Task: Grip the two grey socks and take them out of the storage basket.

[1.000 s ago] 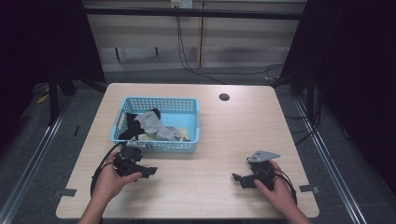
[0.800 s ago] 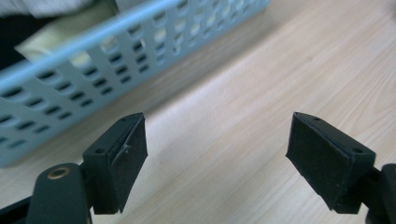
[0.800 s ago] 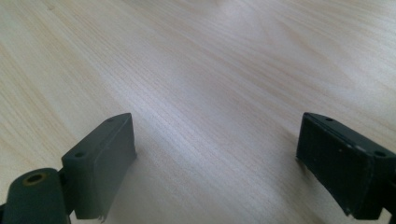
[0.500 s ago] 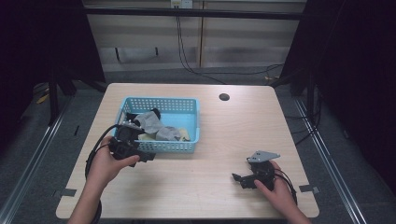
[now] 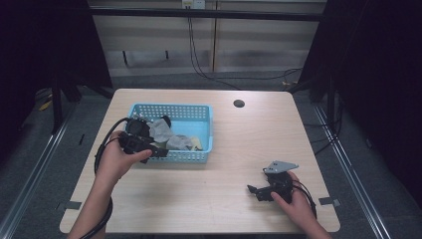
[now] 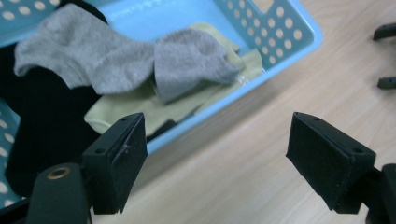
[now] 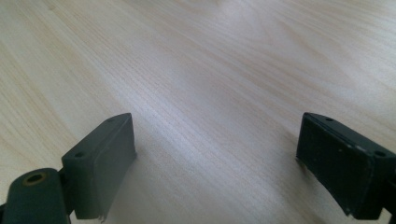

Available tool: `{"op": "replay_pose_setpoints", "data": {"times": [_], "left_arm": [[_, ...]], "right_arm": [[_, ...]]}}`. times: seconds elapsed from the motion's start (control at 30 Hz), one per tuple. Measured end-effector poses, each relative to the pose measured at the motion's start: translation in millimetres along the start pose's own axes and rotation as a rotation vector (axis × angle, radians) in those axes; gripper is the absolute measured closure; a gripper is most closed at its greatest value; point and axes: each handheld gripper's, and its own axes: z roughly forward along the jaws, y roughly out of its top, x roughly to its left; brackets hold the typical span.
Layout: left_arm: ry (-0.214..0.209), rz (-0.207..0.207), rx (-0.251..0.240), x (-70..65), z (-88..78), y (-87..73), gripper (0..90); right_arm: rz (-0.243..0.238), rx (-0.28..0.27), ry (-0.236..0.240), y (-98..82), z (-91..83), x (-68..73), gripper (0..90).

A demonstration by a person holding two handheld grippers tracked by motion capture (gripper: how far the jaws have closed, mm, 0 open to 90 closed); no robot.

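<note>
Nothing taken out yet: grey socks (image 6: 116, 65) and other clothes all lying in the blue basket (image 5: 201, 124). Left gripper (image 5: 149, 147) at basket's near edge, jaws wide apart, empty. Right gripper (image 5: 256, 191) resting low on bare table (image 5: 239, 149), well apart from basket, jaws likewise wide, holding nothing.

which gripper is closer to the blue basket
Left. The left gripper hangs at the blue basket's near left corner, jaws open; the right gripper rests on the table, well apart.

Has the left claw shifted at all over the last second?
Yes. The left claw has travelled away from the person, from bare wooden table up to the near rim of the light blue perforated plastic basket. Its jaws stand open.
</note>
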Motion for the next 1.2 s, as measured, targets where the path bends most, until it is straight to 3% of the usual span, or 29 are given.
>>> {"op": "replay_pose_setpoints", "data": {"times": [0.1,0.37,0.57,0.77,1.07,1.2], "left_arm": [[0.034,-0.019,-0.009,6.5,2.6,8.0,20.3],[0.031,-0.029,-0.02,15.3,14.6,23.0,20.4],[0.048,-0.041,0.01,21.7,35.1,30.9,20.5],[0.05,-0.053,0.026,26.8,44.7,36.4,21.1],[0.047,-0.09,0.117,36.2,67.1,41.6,22.8],[0.039,-0.085,0.158,35.3,78.0,44.5,23.9]], "right_arm": [[0.0,0.0,0.0,0.0,0.0,0.0,11.0],[0.0,0.0,0.0,0.0,0.0,-0.1,10.9],[0.0,0.0,0.0,0.0,0.0,0.0,10.9],[0.0,0.0,0.0,0.0,0.0,0.0,10.9],[0.0,0.0,0.0,0.0,0.0,0.0,11.0],[0.0,0.0,0.002,0.0,0.0,0.1,10.9]]}}
